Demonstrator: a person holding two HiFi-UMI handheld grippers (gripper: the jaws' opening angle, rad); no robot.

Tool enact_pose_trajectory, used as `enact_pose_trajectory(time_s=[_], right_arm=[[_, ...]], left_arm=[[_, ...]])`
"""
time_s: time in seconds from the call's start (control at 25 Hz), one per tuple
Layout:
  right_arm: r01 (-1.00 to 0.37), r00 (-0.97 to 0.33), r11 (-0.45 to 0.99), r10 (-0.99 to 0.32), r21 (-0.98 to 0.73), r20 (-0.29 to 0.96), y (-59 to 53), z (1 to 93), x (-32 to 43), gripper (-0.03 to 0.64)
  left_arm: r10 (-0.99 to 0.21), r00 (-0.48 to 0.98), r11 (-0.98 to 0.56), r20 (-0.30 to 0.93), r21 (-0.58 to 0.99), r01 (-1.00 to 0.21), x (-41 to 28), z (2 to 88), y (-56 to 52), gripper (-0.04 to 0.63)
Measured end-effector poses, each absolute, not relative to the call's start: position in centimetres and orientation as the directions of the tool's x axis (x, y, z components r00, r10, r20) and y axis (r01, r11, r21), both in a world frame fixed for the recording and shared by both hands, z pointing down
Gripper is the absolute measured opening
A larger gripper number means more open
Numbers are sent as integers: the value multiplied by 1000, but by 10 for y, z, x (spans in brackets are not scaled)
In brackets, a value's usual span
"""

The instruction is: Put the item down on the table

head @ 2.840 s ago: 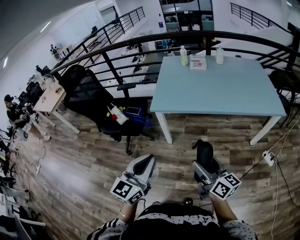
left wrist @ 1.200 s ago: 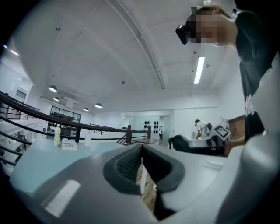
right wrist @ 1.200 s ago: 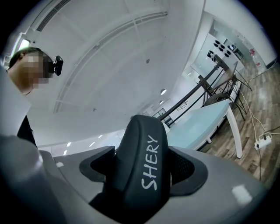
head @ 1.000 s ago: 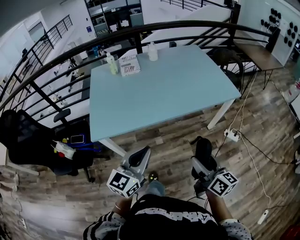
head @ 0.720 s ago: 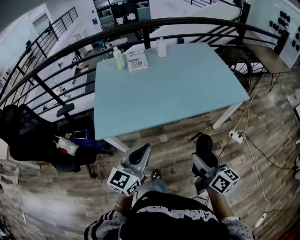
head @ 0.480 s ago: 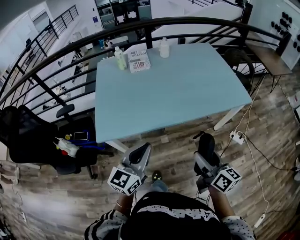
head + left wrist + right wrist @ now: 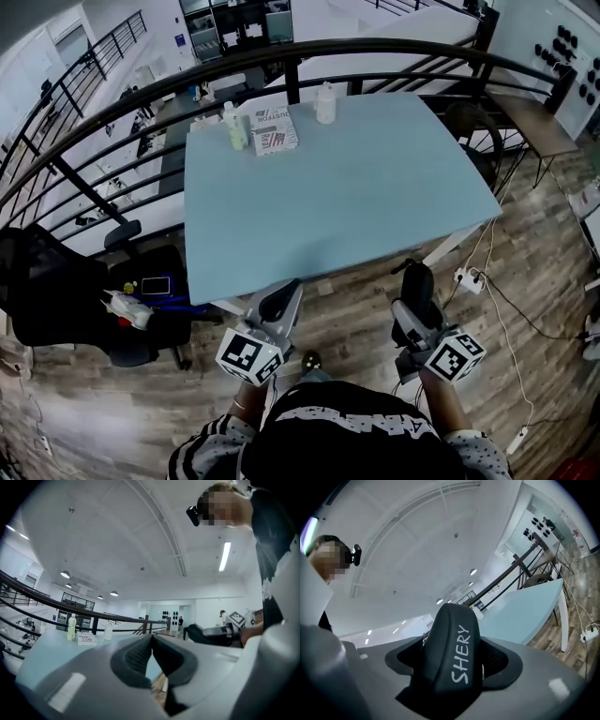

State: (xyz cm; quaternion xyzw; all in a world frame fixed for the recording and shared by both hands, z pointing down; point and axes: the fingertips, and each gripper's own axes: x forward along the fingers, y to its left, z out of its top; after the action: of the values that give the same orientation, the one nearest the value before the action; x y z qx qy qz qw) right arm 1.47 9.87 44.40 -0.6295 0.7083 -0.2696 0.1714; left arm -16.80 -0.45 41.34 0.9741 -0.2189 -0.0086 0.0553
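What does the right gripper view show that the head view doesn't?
Only the right gripper view: the lettering SHERY on the black item clamped in the right gripper, plus the ceiling. Only the head view: the left gripper and the chair. Both: the table, the railing, the floor and the black item.

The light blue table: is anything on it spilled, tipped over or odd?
Nothing stands out. The pale green bottle and the white bottle stand upright, the white printed box lies flat between them, and the light blue table shows no spill.
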Motion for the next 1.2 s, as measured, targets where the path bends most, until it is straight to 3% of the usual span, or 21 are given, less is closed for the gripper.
enact_pose_trajectory(time_s=[0.72, 1.2], right_arm=[[-780, -98, 22, -991, -625, 88, 24, 451, 16, 376], [-774, -83, -5, -990, -633, 110, 15, 458, 32, 376]], left_arm=[[-422, 906, -903, -15, 86, -420, -173, 411, -95, 0], [-393, 919, -912, 9, 122, -391, -150, 427, -100, 0]])
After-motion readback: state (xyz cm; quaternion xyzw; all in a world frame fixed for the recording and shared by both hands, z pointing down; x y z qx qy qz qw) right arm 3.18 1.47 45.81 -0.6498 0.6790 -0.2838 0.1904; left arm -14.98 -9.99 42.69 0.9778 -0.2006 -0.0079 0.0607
